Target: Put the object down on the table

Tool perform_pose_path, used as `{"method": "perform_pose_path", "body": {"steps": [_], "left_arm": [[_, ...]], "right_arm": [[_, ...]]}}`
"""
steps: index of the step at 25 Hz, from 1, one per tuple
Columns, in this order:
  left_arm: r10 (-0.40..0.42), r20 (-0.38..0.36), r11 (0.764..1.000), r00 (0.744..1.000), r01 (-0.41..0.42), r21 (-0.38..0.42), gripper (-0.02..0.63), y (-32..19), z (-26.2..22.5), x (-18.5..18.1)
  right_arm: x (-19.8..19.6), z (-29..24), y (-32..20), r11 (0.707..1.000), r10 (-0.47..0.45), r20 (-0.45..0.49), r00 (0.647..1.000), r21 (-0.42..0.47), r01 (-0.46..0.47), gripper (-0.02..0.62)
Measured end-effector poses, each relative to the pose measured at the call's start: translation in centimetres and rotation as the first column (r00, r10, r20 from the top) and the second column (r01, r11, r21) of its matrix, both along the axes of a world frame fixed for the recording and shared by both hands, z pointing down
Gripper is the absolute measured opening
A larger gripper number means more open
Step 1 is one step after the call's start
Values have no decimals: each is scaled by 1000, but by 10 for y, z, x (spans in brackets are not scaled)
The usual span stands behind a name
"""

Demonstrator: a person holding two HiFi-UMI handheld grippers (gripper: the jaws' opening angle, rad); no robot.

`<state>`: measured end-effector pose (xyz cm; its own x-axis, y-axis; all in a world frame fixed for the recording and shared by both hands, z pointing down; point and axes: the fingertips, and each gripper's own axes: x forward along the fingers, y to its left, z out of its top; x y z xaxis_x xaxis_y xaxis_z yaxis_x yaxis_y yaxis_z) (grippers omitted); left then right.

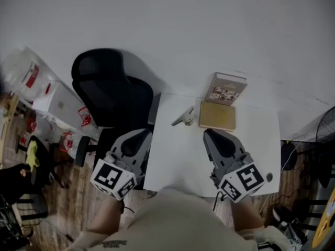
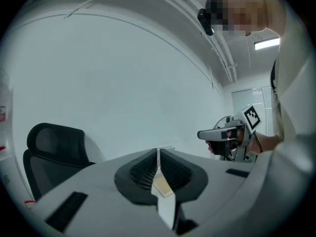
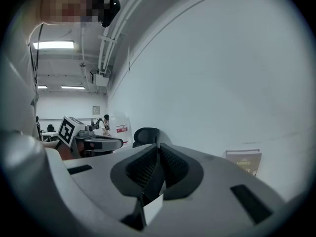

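A small grey object (image 1: pixel 184 117) lies on the white table (image 1: pixel 178 166), left of a flat tan book (image 1: pixel 217 115). My left gripper (image 1: pixel 144 132) hovers over the table's left edge, short of the grey object, with its jaws together and nothing between them (image 2: pixel 158 152). My right gripper (image 1: pixel 208 132) is held over the table in front of the tan book. It is shut and empty too (image 3: pixel 158 147). Each gripper shows in the other's view: the right gripper (image 2: pixel 224 135) and the left gripper (image 3: pixel 94 142).
A brown book (image 1: pixel 226 88) stands upright against the white wall behind the tan one, and the brown book (image 3: pixel 243 162) also shows in the right gripper view. A black office chair (image 1: pixel 107 90) is left of the table. Bags and boxes (image 1: pixel 52 101) lie on the floor at the far left.
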<state>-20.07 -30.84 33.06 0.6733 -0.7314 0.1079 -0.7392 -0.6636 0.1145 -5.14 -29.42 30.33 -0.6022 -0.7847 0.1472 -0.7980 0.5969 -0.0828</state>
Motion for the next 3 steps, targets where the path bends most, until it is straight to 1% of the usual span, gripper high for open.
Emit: {"method": "perform_pose_path", "body": {"steps": [3], "left_arm": [[-2, 2, 1000, 1000, 2, -4, 35, 1, 2, -3]], "right_arm": [[-3, 1, -1, 1000, -3, 7, 1000, -5, 3, 38]]}}
